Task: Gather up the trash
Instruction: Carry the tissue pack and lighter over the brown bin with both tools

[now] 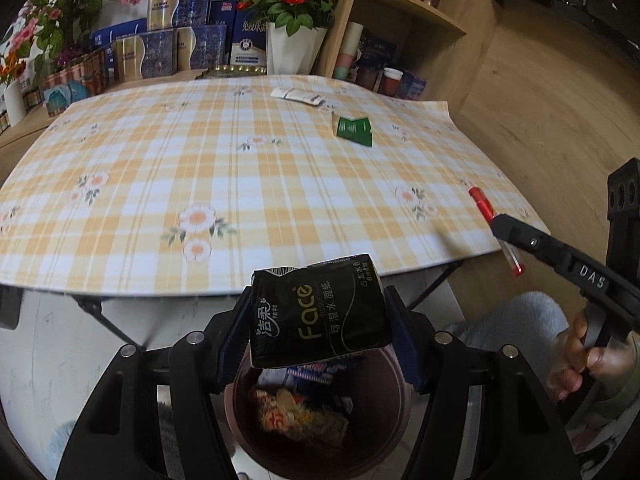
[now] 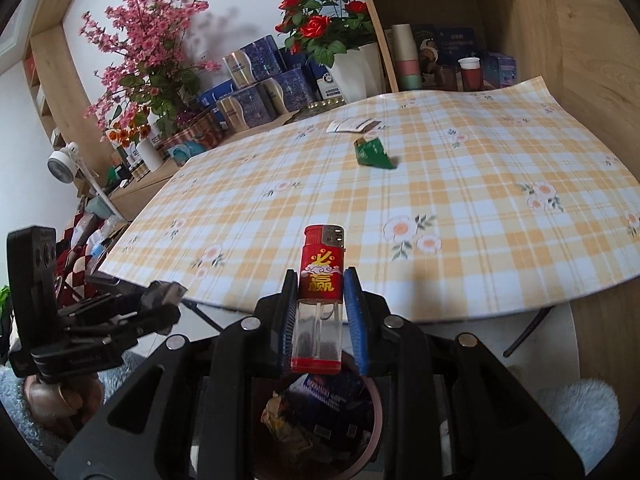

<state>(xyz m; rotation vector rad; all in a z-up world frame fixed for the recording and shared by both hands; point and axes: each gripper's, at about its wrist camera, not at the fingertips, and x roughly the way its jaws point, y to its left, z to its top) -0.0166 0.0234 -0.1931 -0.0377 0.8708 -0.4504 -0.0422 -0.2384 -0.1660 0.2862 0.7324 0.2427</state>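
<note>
Black tissue pack (image 1: 320, 314) sits clamped between the blue pads of the left gripper (image 1: 320, 328), poised directly over the dark red trash bin (image 1: 240, 412) beside the checked table (image 1: 240, 160). Close alongside, the right gripper (image 2: 320, 316) grips a red lighter (image 2: 320, 300) upright above the same bin (image 2: 374, 408), which already holds wrappers and a blue packet. Two pieces of litter lie on the table: a green wrapper (image 1: 353, 130) and a white packet (image 1: 298, 96) near the far edge.

With both tools crowded over one opening, they could knock together on release, and either item might glance off the rim and land on the floor. The lighter, standing tall in its grip, looks likeliest to tumble wide.

Much of the bin is hidden behind the gripper frames in both views, so its far rim and how full it is cannot be judged. Writing on the white packet is too small to read.
</note>
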